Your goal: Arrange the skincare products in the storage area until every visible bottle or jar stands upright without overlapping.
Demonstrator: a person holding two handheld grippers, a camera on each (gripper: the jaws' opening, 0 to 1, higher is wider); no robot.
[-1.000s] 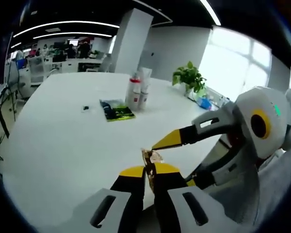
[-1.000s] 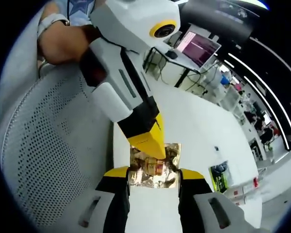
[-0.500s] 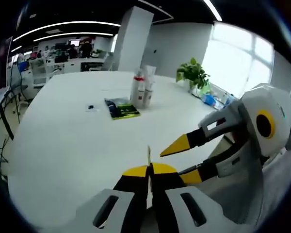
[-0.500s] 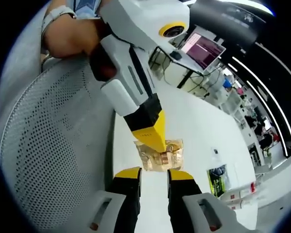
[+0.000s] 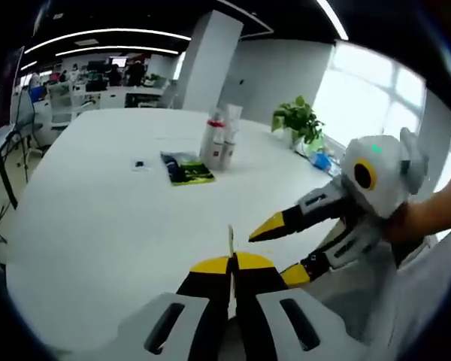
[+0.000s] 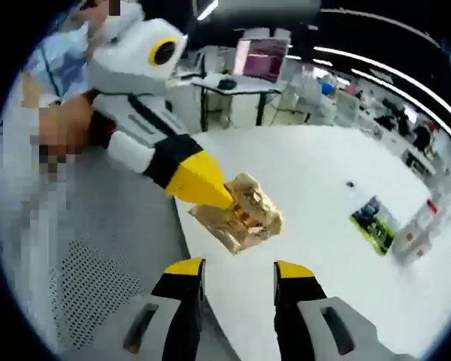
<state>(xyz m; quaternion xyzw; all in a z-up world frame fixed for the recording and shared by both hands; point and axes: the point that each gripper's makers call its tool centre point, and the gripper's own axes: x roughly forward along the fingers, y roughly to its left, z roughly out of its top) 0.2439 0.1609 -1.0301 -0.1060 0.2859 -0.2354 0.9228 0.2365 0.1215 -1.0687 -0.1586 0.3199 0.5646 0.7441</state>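
Left gripper view: left gripper [image 5: 231, 263] pinched shut on a gold foil sachet [image 5: 230, 239], seen edge-on as a thin sliver rising from between the yellow tips, above the near edge of the white table [image 5: 98, 203]. Right gripper [image 5: 274, 244] entering from the right with jaws parted, just beside the sachet, holding nothing. Far across the table: a cluster of upright skincare bottles [image 5: 218, 139], a green packet [image 5: 184, 168] lying flat near them, a potted plant [image 5: 299, 120] beyond. Right gripper view: own yellow tips [image 6: 239, 271] spread apart and empty; the sachet [image 6: 239, 210] shown broadside, crinkled and shiny, clamped by one corner in the other gripper's beak [image 6: 199, 180] over the table edge. Judged very light, thin and floppy, with slick foil likely to slide or crease under a loose pinch; best taken at a flat sealed edge, well in from the corner. Unlikely to stand upright unaided; probably needs laying flat or leaning near the bottles, without overlapping them.
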